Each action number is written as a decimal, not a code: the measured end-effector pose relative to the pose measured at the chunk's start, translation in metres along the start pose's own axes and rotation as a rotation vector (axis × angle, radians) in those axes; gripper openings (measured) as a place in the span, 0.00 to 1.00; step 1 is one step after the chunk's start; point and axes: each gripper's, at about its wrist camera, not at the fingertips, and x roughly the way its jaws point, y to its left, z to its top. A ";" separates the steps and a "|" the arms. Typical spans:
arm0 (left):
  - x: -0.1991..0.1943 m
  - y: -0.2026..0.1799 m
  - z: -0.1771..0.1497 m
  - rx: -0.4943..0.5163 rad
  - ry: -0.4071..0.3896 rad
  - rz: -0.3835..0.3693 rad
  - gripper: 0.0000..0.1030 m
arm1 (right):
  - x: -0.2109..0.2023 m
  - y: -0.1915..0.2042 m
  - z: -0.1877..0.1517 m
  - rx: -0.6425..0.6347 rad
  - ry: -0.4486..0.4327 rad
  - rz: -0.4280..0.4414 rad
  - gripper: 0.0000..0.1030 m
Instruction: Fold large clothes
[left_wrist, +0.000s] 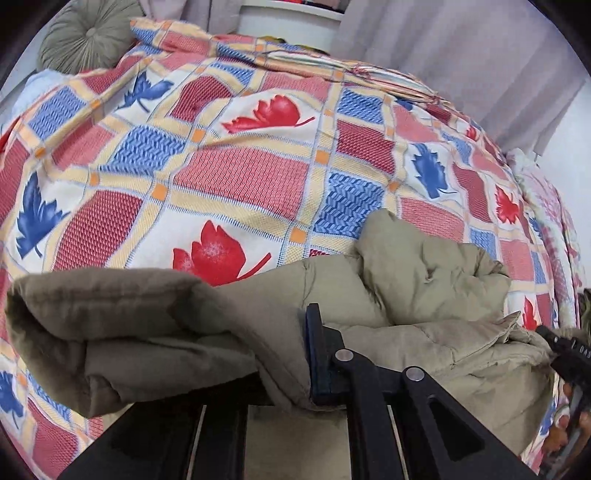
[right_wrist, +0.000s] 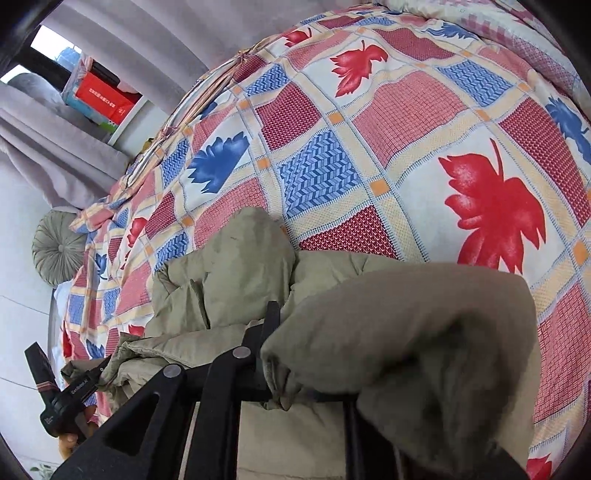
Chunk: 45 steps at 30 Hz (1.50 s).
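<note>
Khaki padded jacket (left_wrist: 424, 295) lies bunched on the near part of the bed, on the leaf-print bedspread (left_wrist: 240, 166).

Left claw (left_wrist: 280, 354): one finger (left_wrist: 317, 350) visible, the other buried under a thick fold. Fabric sits between; jaws look slightly parted, and I cannot tell whether they pinch.

Right claw (right_wrist: 306, 354): same picture, jacket (right_wrist: 221, 266) draped over one side. Grip cannot be told.

Risk: puffy, slippery fabric may spring out of a loose hold, so the fold slumps open. Bunched middle could trap a crooked crease. Round cushion (left_wrist: 88, 33) far off, no hazard.
</note>
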 end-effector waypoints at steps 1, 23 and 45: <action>-0.005 -0.001 0.000 0.011 0.000 -0.015 0.27 | -0.004 0.002 0.002 -0.005 0.001 0.008 0.39; -0.066 0.094 -0.140 -0.260 0.105 -0.124 1.00 | -0.086 -0.055 -0.123 0.175 0.064 0.197 0.81; 0.032 0.093 -0.138 -0.512 0.136 -0.256 1.00 | 0.016 -0.098 -0.161 0.472 0.090 0.386 0.83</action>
